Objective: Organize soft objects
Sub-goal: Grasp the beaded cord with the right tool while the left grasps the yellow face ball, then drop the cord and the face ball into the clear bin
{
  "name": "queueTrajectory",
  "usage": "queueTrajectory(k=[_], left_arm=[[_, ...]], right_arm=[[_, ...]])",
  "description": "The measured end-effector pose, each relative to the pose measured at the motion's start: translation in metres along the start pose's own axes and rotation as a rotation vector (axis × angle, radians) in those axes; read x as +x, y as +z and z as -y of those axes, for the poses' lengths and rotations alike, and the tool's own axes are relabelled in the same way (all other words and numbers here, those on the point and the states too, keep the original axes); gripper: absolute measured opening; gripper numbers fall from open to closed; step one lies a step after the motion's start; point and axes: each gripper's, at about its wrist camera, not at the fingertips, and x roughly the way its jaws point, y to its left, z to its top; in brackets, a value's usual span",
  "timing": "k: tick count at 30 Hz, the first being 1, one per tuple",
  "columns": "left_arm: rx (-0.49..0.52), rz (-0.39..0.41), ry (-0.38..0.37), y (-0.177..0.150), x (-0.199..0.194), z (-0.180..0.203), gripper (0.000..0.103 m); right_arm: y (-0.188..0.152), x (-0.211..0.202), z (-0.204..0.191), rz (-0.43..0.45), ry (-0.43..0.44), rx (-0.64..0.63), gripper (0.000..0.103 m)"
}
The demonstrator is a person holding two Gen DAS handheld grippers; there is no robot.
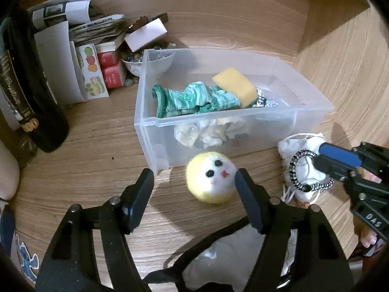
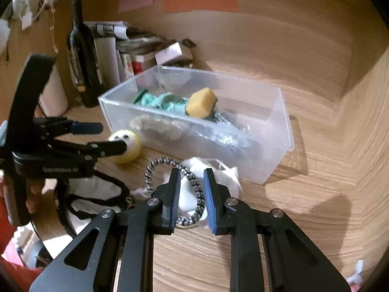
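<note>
1. A wood-grain desk point(image 1: 85, 150) fills both views, with a wooden back wall; a dark bottle point(image 1: 29, 85) and stacked papers crowd the upper left of the left wrist view.
2. A clear bin point(image 1: 311, 108) sits at centre, already holding a green cloth point(image 1: 189, 99), a yellow sponge point(image 1: 237, 85) and a crumpled white cloth.
3. The plush ball point(image 1: 210, 178) lies on the desk just in front of the bin, directly ahead of the left hand-held gripper point(image 1: 194, 182), whose jaws stand wide on either side of it, not yet touching.
4. The right hand-held gripper point(image 2: 192, 194) is narrow, its jaws straddling a striped hair tie point(image 2: 194, 189) lying on a white pouch point(image 2: 218, 177); whether it grips is unclear.
5. The left gripper is nearer the ball; closing looks like the next step.
</note>
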Motion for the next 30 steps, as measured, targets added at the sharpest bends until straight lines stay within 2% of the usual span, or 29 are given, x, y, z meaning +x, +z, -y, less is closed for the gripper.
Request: queueTrajectory(k=[3, 5, 6, 8, 17, 30], left_arm=[[0.009, 0.002, -0.003, -0.001, 0.002, 0.002, 0.068], [0.013, -0.004, -0.008, -0.001, 0.004, 0.003, 0.060], [0.015, -0.008, -0.011, -0.001, 0.006, 0.003, 0.057], [0.016, -0.017, -0.016, -0.002, 0.008, 0.004, 0.044], [0.002, 0.019, -0.035, -0.003, -0.009, 0.000, 0.043], [0.001, 0.190, -0.056, 0.023, -0.067, 0.003, 0.043]], right_arm=[[-0.005, 0.009, 0.004, -0.032, 0.000, 0.003, 0.018], [-0.007, 0.013, 0.007, -0.038, 0.000, 0.011, 0.017], [-0.007, 0.013, 0.008, -0.036, 0.000, 0.013, 0.012], [-0.007, 0.013, 0.008, -0.031, 0.005, 0.021, 0.010], [-0.002, -0.007, 0.008, 0.032, 0.015, 0.042, 0.007], [0.024, -0.048, 0.016, 0.197, 0.015, 0.088, 0.007]])
